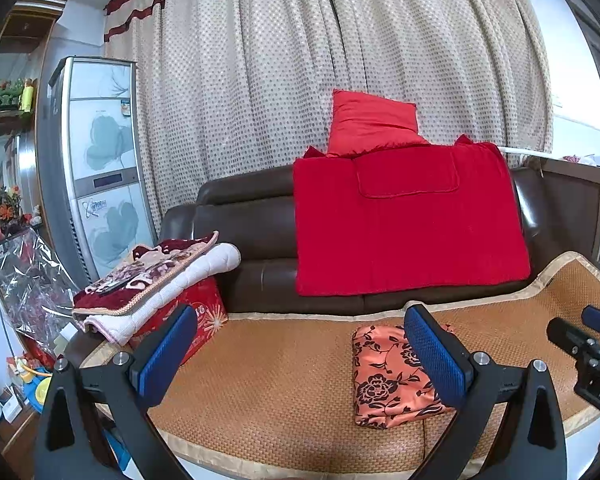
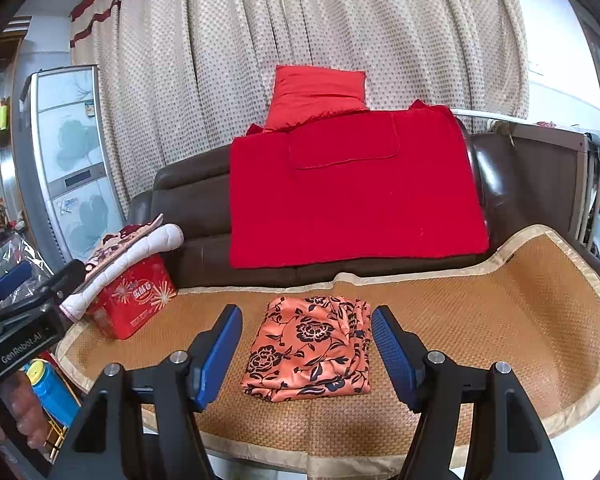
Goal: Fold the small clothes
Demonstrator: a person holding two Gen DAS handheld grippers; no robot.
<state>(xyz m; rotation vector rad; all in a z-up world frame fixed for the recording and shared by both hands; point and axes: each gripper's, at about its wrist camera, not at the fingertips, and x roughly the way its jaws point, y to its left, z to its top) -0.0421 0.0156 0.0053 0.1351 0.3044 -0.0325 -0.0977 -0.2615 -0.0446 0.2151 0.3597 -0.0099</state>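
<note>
An orange cloth with black flowers point(image 2: 312, 350) lies folded into a small rectangle on the woven mat point(image 2: 480, 320) on the sofa seat. It also shows in the left wrist view point(image 1: 388, 376), partly behind the right finger. My right gripper point(image 2: 306, 350) is open and empty, held above the mat's front with the cloth seen between its blue pads point(image 2: 216, 354). My left gripper point(image 1: 300, 352) is open and empty, to the left of the cloth. Each gripper shows at the edge of the other's view.
A red tin box point(image 2: 132, 300) under a stack of folded blankets point(image 1: 152, 276) stands at the mat's left end. A red blanket point(image 2: 352, 192) and red pillow point(image 2: 320, 94) hang on the brown sofa back. A wooden crib rail point(image 2: 560, 176) is at the right.
</note>
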